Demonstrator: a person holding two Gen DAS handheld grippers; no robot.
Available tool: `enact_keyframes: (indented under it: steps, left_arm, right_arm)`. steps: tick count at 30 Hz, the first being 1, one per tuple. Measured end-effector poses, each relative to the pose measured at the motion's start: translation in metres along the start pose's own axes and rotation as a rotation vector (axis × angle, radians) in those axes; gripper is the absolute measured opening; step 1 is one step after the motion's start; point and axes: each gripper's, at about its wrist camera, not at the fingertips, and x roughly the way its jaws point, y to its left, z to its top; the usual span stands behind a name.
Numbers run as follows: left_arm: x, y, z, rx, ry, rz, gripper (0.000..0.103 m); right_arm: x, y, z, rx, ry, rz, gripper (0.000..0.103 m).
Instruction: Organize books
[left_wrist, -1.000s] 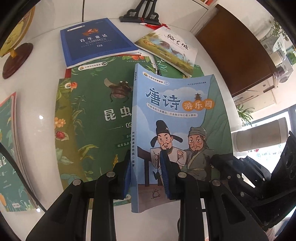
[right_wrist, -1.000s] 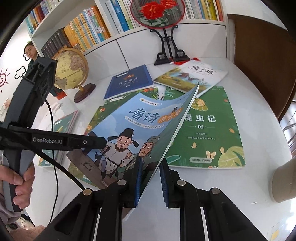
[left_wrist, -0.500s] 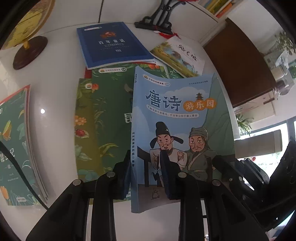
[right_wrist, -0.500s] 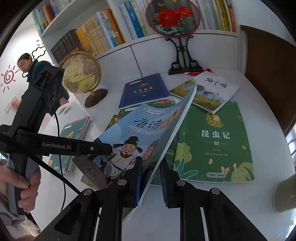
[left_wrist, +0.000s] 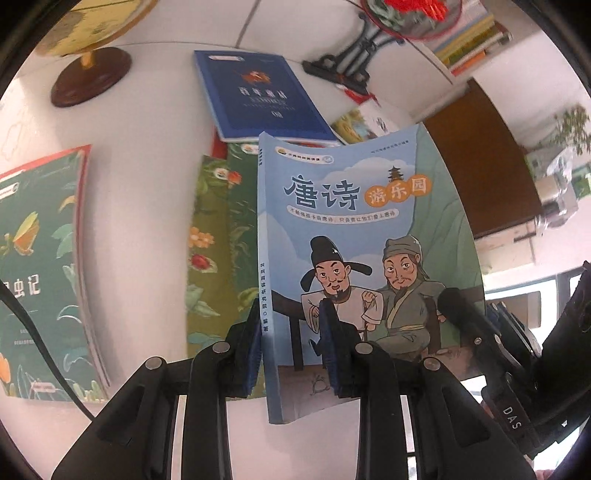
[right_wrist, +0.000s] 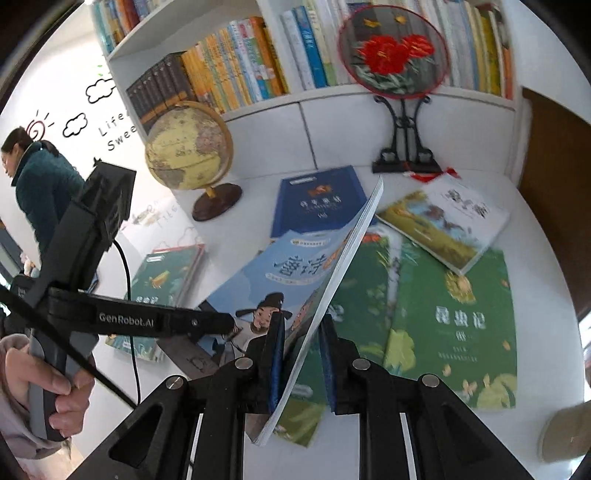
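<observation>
A light blue book (left_wrist: 362, 229) with two cartoon men on its cover hangs tilted above the white table (left_wrist: 147, 192). My left gripper (left_wrist: 291, 350) is shut on it at the spine, near the bottom corner. My right gripper (right_wrist: 301, 354) is shut on the same light blue book (right_wrist: 295, 266) at its open page edge. In the right wrist view the left gripper (right_wrist: 221, 325) reaches in from the left, held by a hand (right_wrist: 55, 387). In the left wrist view the right gripper (left_wrist: 480, 332) shows at the book's right edge.
Green insect books (right_wrist: 454, 325) lie under the lifted one. Behind are a dark blue book (right_wrist: 317, 201) and a rabbit picture book (right_wrist: 443, 221). A green stack (left_wrist: 37, 273) lies left. A globe (right_wrist: 188, 147), a fan stand (right_wrist: 402, 147) and a bookshelf (right_wrist: 240, 66) line the back. A person (right_wrist: 40, 184) stands far left.
Both grippers have risen with the light blue book and carried it leftward, toward the green stack. The shelf and globe have come further into view.
</observation>
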Motion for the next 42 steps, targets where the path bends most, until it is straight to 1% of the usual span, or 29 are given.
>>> enact_keyframes:
  steps: [4,6,9,11,13,17,19,22,26,28,32,37,42]
  left_arm:
    - [-0.02,0.016,-0.001,-0.023,-0.03,-0.001,0.024]
    - [-0.031,0.027,-0.001,-0.036,-0.06,0.009,0.024]
    - [-0.045,0.054,-0.002,-0.102,-0.076,0.005,0.024]
    - [-0.055,0.07,-0.004,-0.133,-0.099,0.02,0.024]
    - [-0.068,0.085,-0.007,-0.153,-0.118,0.048,0.024]
    - [-0.096,0.119,-0.014,-0.223,-0.177,0.075,0.024]
    - [-0.109,0.135,-0.019,-0.244,-0.199,0.111,0.024]
    - [-0.12,0.161,-0.026,-0.276,-0.207,0.151,0.024]
    - [-0.127,0.193,-0.037,-0.344,-0.201,0.171,0.024]
    - [-0.128,0.201,-0.04,-0.357,-0.197,0.177,0.024]
    - [-0.123,0.212,-0.047,-0.374,-0.177,0.177,0.024]
    - [-0.111,0.22,-0.049,-0.388,-0.15,0.175,0.024]
    - [-0.11,0.225,-0.05,-0.389,-0.134,0.19,0.025]
  right_arm:
    - [0.009,0.013,0.012,-0.037,0.005,0.017,0.018]
    - [0.014,0.023,0.018,-0.058,0.011,0.029,0.018]
    - [0.023,0.036,0.028,-0.049,0.01,0.078,0.018]
    - [0.034,0.05,0.036,-0.061,0.01,0.104,0.018]
    - [0.042,0.068,0.042,-0.08,0.008,0.135,0.018]
    - [0.059,0.109,0.056,-0.127,0.0,0.199,0.018]
    - [0.068,0.124,0.06,-0.127,-0.002,0.232,0.018]
    - [0.084,0.156,0.066,-0.153,-0.001,0.274,0.018]
    - [0.105,0.193,0.061,-0.187,0.026,0.321,0.018]
    - [0.113,0.2,0.057,-0.195,0.046,0.327,0.018]
    - [0.129,0.205,0.047,-0.16,0.093,0.344,0.018]
    - [0.143,0.198,0.034,-0.102,0.146,0.339,0.018]
    - [0.156,0.192,0.02,-0.061,0.207,0.337,0.018]
